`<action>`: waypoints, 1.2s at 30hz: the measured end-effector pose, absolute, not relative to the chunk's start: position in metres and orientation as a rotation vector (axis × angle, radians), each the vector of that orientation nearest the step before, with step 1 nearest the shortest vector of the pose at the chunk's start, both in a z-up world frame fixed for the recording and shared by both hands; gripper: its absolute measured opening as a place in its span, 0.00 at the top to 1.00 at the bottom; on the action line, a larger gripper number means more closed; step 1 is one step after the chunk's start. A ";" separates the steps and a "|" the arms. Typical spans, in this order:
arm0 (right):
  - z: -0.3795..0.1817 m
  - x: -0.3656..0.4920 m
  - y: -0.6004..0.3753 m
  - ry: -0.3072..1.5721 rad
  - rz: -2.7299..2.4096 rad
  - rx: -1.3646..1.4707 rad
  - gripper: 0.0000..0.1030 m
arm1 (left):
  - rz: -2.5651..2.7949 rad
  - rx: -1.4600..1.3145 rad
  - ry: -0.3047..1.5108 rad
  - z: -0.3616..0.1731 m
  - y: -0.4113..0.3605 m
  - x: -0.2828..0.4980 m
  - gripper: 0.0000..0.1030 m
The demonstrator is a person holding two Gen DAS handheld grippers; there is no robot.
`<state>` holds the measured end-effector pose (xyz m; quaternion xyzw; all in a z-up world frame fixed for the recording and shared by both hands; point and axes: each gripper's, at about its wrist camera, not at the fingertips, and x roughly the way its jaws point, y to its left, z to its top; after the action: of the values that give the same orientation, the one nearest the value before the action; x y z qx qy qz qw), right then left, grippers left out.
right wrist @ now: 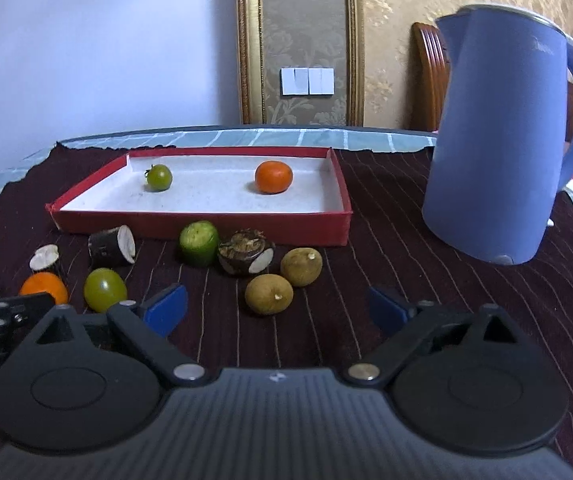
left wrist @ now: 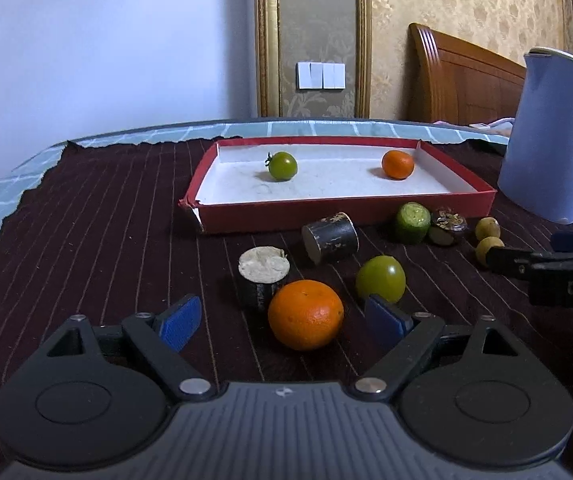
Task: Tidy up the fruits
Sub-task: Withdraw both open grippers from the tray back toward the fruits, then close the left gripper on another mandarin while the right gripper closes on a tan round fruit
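A red tray (left wrist: pixel 342 212) (right wrist: pixel 202 222) with a white floor holds a green tomato (left wrist: pixel 282 165) (right wrist: pixel 159 177) and a small orange (left wrist: pixel 397 164) (right wrist: pixel 273 176). In front of it lie an orange (left wrist: pixel 305 314) (right wrist: pixel 44 286), a green tomato (left wrist: pixel 380 278) (right wrist: pixel 105 289), dark sugarcane pieces (left wrist: pixel 330 237) (right wrist: pixel 111 245), a cucumber piece (left wrist: pixel 412 222) (right wrist: pixel 199 242) and two longans (right wrist: pixel 268 294) (right wrist: pixel 301 266). My left gripper (left wrist: pixel 286 320) is open, its pads on either side of the near orange, not touching. My right gripper (right wrist: pixel 278 308) is open just before the near longan.
A blue kettle (left wrist: pixel 550 136) (right wrist: pixel 502 140) stands right of the tray. A dark striped cloth (left wrist: pixel 106 220) covers the table, with a teal checked cloth at its far and left edges. A wooden headboard stands behind.
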<state>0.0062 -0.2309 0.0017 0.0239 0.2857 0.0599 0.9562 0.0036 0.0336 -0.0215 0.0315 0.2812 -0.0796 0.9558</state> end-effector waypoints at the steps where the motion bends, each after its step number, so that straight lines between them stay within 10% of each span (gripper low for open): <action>1: 0.002 0.006 -0.230 0.580 0.134 0.044 0.08 | -0.161 0.053 0.577 -0.022 0.034 0.005 0.14; 12: 0.002 0.021 -0.231 0.617 0.139 0.035 0.15 | -0.184 0.035 0.625 -0.031 0.030 0.016 0.19; 26: -0.010 0.046 -0.229 0.709 0.177 0.048 0.56 | -0.181 0.046 0.651 -0.031 0.028 0.028 0.20; 36: -0.012 0.046 -0.229 0.703 0.177 0.042 0.68 | -0.191 0.060 0.643 -0.032 0.027 0.027 0.43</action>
<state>0.0461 -0.2292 -0.0120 0.0205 0.3438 0.0868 0.9348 0.0268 0.0270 -0.0315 0.0294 0.3153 -0.0936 0.9439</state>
